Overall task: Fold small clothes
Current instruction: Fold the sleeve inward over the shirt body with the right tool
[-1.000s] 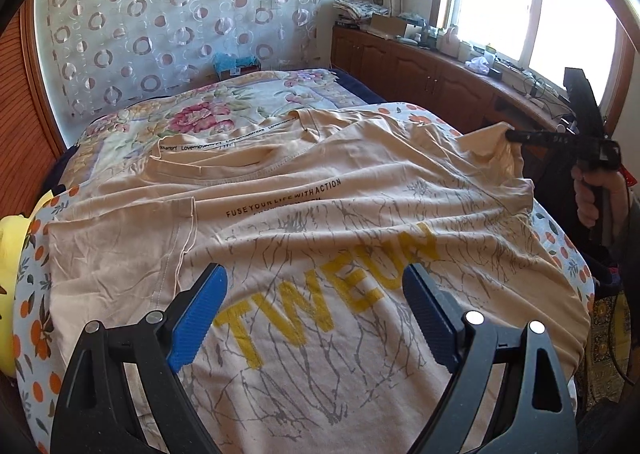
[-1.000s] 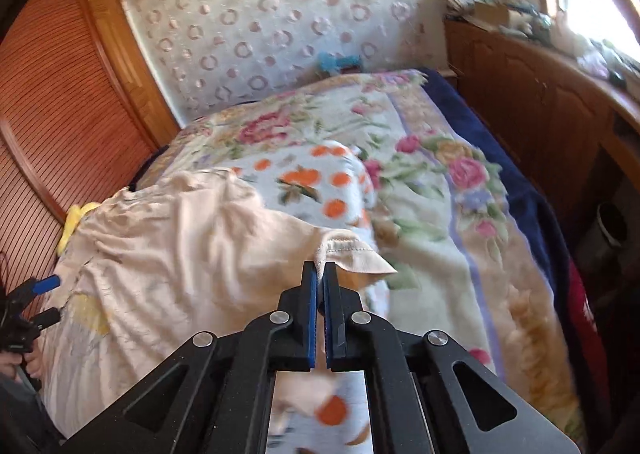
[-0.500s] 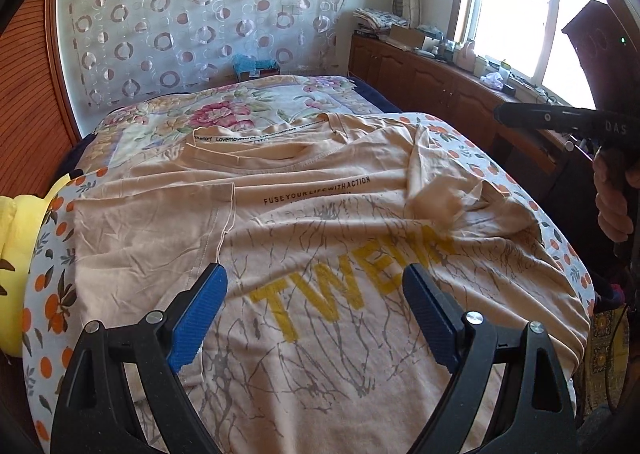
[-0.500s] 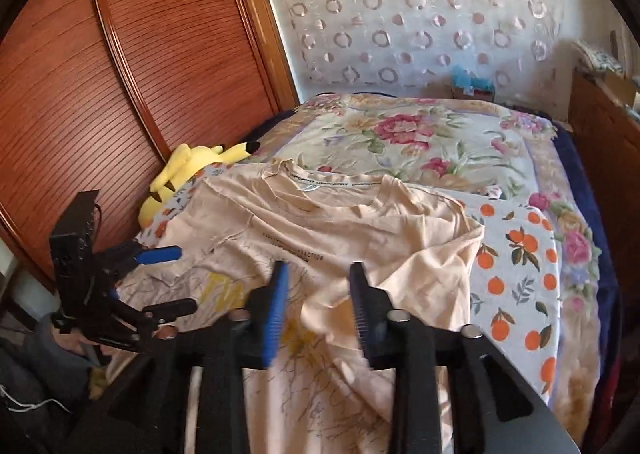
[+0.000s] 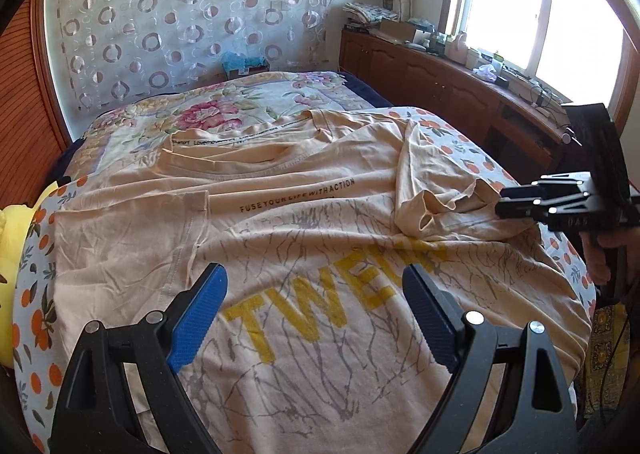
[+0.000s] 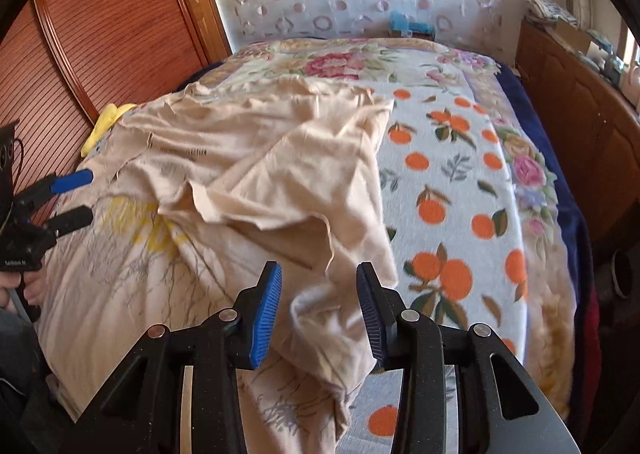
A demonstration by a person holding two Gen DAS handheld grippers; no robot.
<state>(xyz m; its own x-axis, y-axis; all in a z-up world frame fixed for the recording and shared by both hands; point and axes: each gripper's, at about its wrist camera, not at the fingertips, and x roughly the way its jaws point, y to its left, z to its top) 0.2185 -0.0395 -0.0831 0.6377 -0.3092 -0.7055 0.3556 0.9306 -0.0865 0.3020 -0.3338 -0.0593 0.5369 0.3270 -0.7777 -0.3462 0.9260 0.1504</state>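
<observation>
My right claw hung with its jaws spread and empty at the shirt's side edge, and my left claw was just as wide apart, empty above the printed chest. The risk I judged most likely was the folded-in sleeve sliding back out or bunching, since it lay loose and rumpled rather than flat; a careless grab at the side seam could drag it along and skew the fold. The peach T-shirt lay spread face up across the orange-print blanket on the bed, collar toward the far wall, yellow lettering and grey branch lines on its front, creased all over, its other sleeve out flat.
</observation>
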